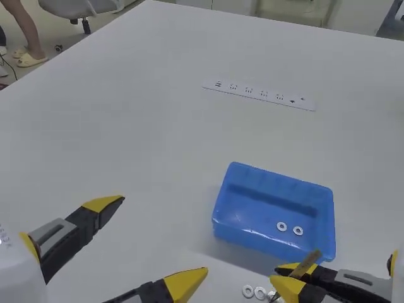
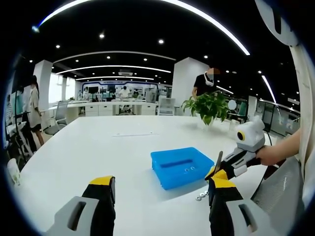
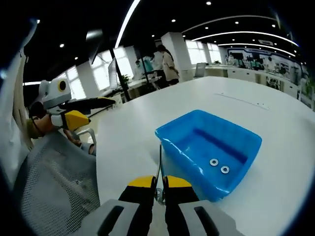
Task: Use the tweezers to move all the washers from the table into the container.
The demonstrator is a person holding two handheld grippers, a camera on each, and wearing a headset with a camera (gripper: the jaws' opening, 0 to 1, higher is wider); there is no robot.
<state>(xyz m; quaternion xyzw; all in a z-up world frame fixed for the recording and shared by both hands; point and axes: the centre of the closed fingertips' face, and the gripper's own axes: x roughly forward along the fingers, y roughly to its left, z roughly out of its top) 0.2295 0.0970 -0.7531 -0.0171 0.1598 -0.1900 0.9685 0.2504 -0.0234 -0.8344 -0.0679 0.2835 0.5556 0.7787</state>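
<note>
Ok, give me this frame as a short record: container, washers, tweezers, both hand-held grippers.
container: blue, open, on table
washers in container: two, side by side
loose washers: at least two, on the table by the container's near wall
tweezers: clamped in right hand-held gripper, tips toward container; washer in tips cannot be told
left hand-held gripper: open, holding nothing
task: unfinished

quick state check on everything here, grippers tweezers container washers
left gripper, open, empty, above the table
right gripper, shut on the tweezers
tweezers, clamped in the right gripper, cannot tell if they grip a washer
blue container, upright, open-topped, holding two washers
washers in the container, lying flat on its floor
washers on the table, at least two, not yet moved, beside the right gripper
</note>
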